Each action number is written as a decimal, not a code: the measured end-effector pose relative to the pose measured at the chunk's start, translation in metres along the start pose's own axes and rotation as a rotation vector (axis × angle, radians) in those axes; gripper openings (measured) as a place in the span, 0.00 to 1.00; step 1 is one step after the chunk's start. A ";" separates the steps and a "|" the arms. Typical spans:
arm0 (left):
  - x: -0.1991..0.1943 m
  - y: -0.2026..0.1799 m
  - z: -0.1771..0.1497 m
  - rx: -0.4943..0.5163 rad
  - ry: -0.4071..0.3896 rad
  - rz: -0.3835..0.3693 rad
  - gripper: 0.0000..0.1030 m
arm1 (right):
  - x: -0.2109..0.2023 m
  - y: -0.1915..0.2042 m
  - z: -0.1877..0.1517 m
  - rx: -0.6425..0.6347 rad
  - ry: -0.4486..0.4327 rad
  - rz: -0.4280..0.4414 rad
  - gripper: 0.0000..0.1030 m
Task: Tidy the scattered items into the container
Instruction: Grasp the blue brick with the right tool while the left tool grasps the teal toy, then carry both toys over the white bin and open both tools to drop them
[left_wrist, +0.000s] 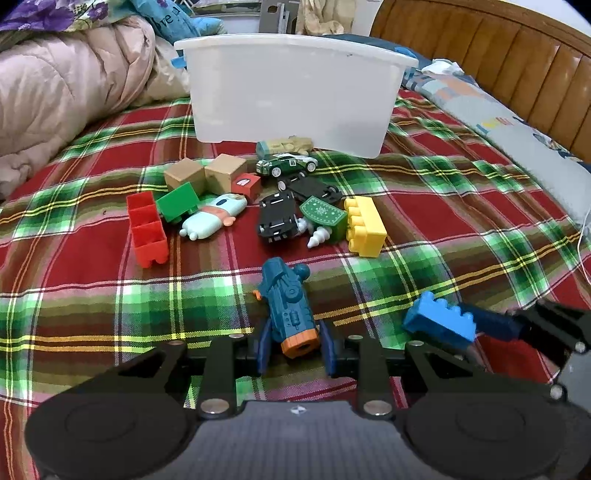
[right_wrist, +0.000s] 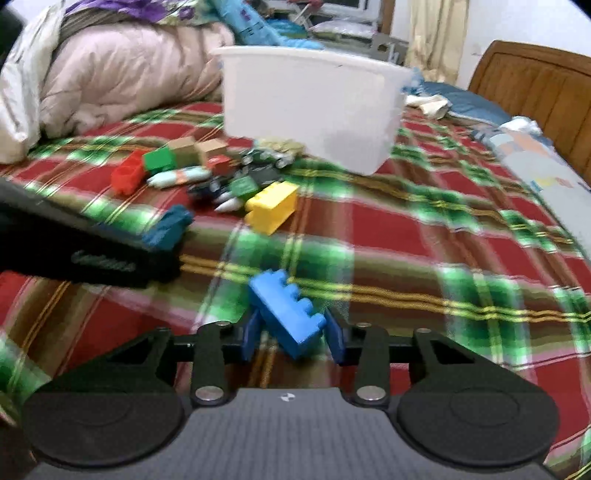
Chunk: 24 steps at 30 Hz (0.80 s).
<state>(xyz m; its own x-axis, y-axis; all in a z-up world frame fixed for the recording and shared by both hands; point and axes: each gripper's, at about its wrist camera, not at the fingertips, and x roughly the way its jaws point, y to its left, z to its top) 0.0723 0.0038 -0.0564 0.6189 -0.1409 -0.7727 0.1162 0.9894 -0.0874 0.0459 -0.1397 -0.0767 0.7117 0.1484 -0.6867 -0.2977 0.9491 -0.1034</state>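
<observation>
Evidently both loaded for the white bin (left_wrist: 291, 92): left gripper (left_wrist: 293, 345) clamps the teal toy train (left_wrist: 290, 310), right gripper (right_wrist: 293, 334) pinches the blue brick (right_wrist: 284, 310), above the bed (left_wrist: 443, 229).

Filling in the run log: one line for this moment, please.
left gripper: shut on teal toy gun | right gripper: shut on blue brick | white bin: behind toy pile, contents unseen
</observation>
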 end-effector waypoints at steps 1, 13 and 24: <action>0.000 0.000 0.000 0.000 0.001 -0.001 0.30 | -0.002 0.000 -0.002 -0.004 0.001 0.004 0.41; 0.000 -0.001 0.004 0.001 0.007 0.002 0.30 | -0.006 0.001 0.004 -0.019 -0.037 0.029 0.26; -0.025 -0.004 0.051 0.054 -0.075 0.020 0.29 | 0.000 -0.005 0.049 -0.019 -0.086 -0.030 0.26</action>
<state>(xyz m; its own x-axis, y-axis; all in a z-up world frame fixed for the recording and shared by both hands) 0.0964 0.0012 -0.0045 0.6777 -0.1251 -0.7246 0.1433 0.9890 -0.0367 0.0785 -0.1304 -0.0409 0.7721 0.1440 -0.6189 -0.2867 0.9482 -0.1371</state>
